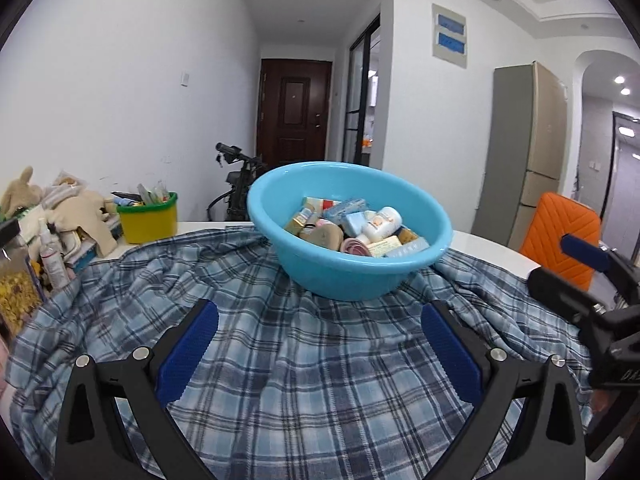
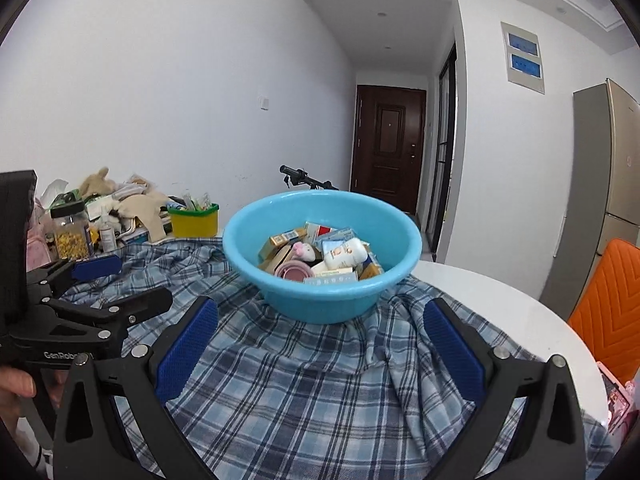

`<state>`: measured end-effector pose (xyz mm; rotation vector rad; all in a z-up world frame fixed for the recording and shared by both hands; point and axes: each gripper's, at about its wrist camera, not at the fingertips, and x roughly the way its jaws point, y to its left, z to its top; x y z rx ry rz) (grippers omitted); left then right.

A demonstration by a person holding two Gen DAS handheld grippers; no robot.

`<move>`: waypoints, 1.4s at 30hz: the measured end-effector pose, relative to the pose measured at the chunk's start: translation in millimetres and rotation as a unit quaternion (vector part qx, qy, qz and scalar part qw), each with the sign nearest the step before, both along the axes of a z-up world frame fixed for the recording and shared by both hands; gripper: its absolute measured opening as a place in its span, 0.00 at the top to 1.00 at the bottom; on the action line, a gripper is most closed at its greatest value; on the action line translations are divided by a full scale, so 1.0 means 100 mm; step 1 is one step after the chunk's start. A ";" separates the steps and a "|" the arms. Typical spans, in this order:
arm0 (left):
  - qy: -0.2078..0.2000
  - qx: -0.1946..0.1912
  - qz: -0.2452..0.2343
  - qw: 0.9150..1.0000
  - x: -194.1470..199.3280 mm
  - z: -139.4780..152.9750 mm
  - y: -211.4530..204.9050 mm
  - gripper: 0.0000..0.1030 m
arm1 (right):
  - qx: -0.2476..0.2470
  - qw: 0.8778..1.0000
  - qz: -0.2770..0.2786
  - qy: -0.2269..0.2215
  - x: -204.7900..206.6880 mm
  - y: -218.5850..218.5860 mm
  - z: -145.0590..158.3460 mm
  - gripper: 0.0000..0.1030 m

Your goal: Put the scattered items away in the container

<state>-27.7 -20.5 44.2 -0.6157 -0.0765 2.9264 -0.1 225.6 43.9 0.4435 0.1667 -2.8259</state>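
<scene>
A light blue plastic basin (image 1: 344, 276) stands on a blue plaid cloth (image 1: 300, 380) and holds several small boxes, a white bottle (image 1: 382, 222) and other small items. It also shows in the right wrist view (image 2: 320, 300), with the white bottle (image 2: 344, 254) inside. My left gripper (image 1: 320, 320) is open and empty, a little in front of the basin above the cloth. My right gripper (image 2: 320, 316) is open and empty, also in front of the basin. Each gripper shows at the edge of the other's view: the right gripper (image 1: 568, 268), the left gripper (image 2: 120, 284).
A yellow tub with a green rim (image 1: 148, 220) and a heap of plush toys (image 1: 76, 208) sit at the back left, with a spray bottle (image 1: 52, 256) and a jar (image 2: 72, 228). An orange chair (image 1: 560, 236) stands right of the white table (image 2: 500, 300). A bicycle (image 1: 240, 184) is behind.
</scene>
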 end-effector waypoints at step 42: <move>0.063 -0.026 0.022 0.997 0.22 -0.34 0.04 0.00 | -0.032 0.998 -0.061 0.003 0.00 0.08 -0.51 0.01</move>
